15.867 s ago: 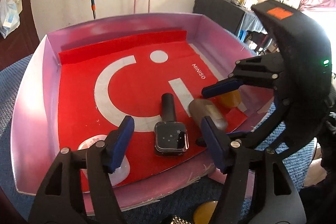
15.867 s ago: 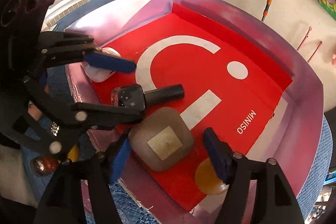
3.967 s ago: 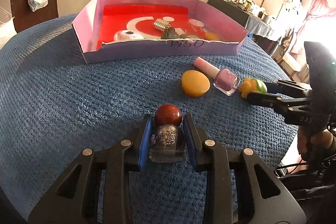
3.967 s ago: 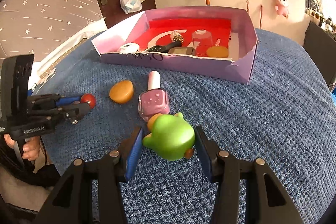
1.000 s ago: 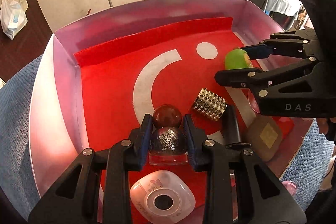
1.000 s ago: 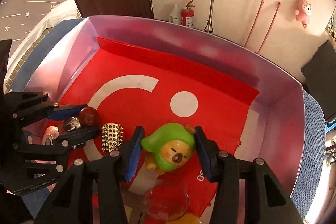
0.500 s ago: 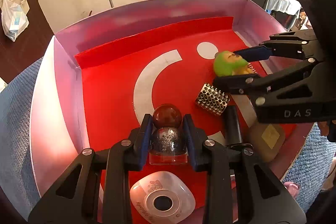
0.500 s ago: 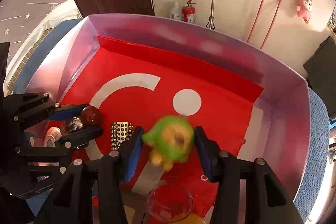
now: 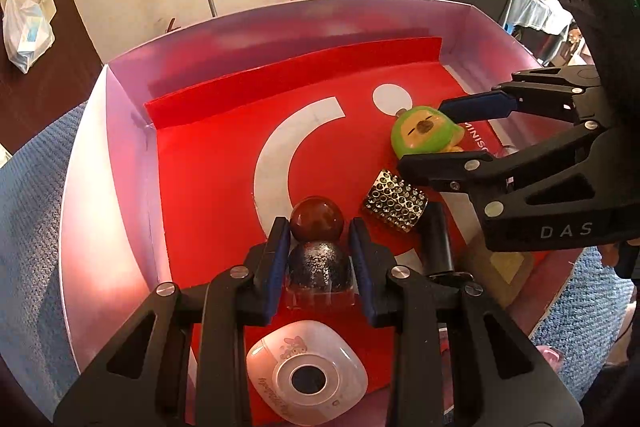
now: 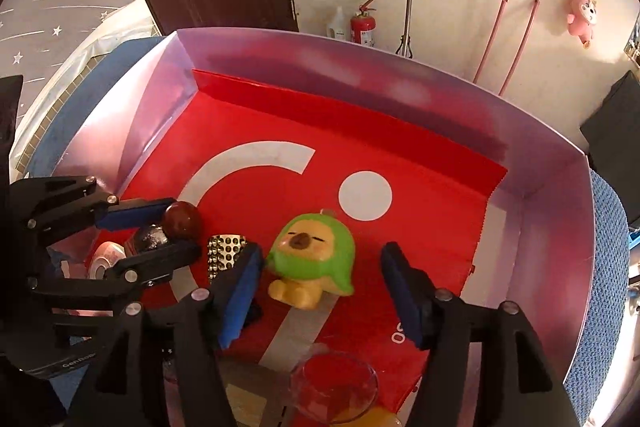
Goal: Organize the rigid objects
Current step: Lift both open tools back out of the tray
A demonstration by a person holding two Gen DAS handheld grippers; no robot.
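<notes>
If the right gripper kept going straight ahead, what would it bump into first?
Probably the green toy, which sits between the open fingers of the right gripper. Past it lies bare red liner, then the tray's far wall.

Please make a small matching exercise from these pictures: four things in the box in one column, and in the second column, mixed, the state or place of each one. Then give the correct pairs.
Things
1. green toy figure
2. glitter bottle with the dark red ball cap
3. studded silver block
4. white and pink case with the round hole

States or places
A. lying nearest the box's near edge, below the left gripper
B. gripped between shut jaws
C. set free between the open jaws of the right gripper
D. lying between the bottle and the toy

Pairs: 1-C, 2-B, 3-D, 4-A
</notes>
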